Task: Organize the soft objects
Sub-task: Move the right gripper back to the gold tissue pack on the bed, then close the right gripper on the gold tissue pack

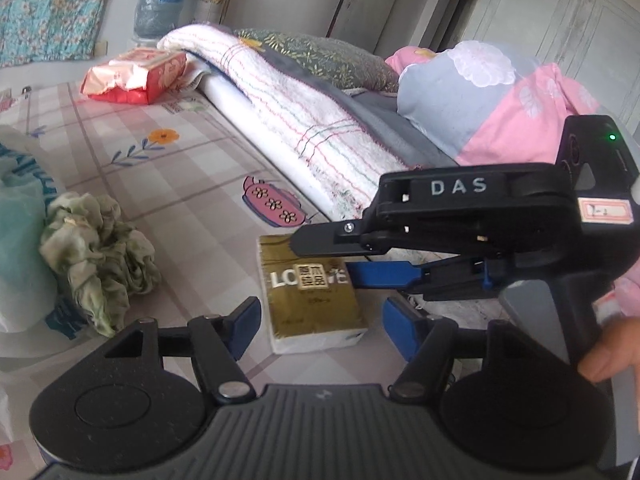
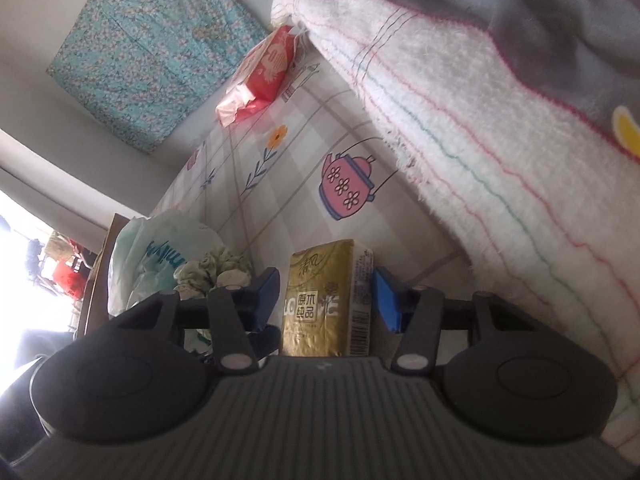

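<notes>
Gold tissue pack [image 1: 316,292] lay flat on the checked, flower-printed bedsheet [image 1: 160,168], just beside the rolled white striped towel [image 1: 296,120]. Both grippers had it framed. The left gripper [image 1: 320,320] stood spread, its blue pads on either side of the pack's near end with a gap on each side. The right gripper [image 2: 326,300] reached in from the side, and its own camera showed narrow gaps between its blue pads and the pack, so it gripped nothing. A crumpled green cloth [image 1: 96,264] sat to the left against a pale plastic bag [image 1: 20,232]. Further off, a red tissue package [image 1: 136,76] rested near the towel's far end.
</notes>
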The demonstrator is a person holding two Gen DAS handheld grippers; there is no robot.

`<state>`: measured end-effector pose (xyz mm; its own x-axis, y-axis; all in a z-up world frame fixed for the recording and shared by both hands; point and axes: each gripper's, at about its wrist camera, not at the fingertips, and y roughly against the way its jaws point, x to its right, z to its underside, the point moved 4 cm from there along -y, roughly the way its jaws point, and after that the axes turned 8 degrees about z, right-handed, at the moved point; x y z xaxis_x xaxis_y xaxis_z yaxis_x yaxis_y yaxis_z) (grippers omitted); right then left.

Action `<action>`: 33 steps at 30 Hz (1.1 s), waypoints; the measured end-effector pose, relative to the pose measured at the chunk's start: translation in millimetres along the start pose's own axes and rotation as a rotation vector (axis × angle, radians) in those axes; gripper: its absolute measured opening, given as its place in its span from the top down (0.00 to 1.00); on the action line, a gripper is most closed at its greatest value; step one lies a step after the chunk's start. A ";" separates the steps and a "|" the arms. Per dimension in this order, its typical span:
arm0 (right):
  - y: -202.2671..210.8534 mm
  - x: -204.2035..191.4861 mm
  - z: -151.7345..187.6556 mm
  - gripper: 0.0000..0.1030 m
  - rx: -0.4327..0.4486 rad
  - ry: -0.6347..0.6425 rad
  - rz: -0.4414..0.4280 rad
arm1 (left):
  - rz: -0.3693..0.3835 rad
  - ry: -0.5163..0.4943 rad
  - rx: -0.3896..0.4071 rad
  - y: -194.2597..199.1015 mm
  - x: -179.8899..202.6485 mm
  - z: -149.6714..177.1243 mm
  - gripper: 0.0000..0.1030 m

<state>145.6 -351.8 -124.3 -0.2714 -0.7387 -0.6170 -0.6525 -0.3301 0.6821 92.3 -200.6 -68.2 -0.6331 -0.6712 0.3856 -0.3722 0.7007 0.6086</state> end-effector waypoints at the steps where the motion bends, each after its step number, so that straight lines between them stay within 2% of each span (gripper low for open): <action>1: -2.9 -1.3 0.9 0.51 -0.012 -0.006 -0.012 | -0.003 0.006 -0.005 -0.9 -1.3 1.0 0.34; 9: -5.1 -8.0 10.2 0.51 -0.062 -0.016 -0.057 | -0.042 0.034 0.001 5.7 -11.6 3.3 0.34; 19: 9.8 -18.6 15.6 0.51 -0.055 -0.024 -0.081 | -0.018 0.033 0.055 32.5 -4.7 3.6 0.35; 27: 34.9 -52.2 12.3 0.51 -0.007 0.045 -0.097 | -0.014 0.002 0.168 77.0 4.1 -11.4 0.35; 33: 52.3 -111.1 6.8 0.51 0.016 0.159 -0.162 | -0.084 -0.005 0.296 132.2 -4.4 -25.8 0.35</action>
<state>136.9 -283.1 -22.7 -0.0479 -0.7607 -0.6474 -0.6898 -0.4435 0.5722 63.3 -111.2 28.4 -0.5949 -0.7290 0.3386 -0.6044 0.6834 0.4096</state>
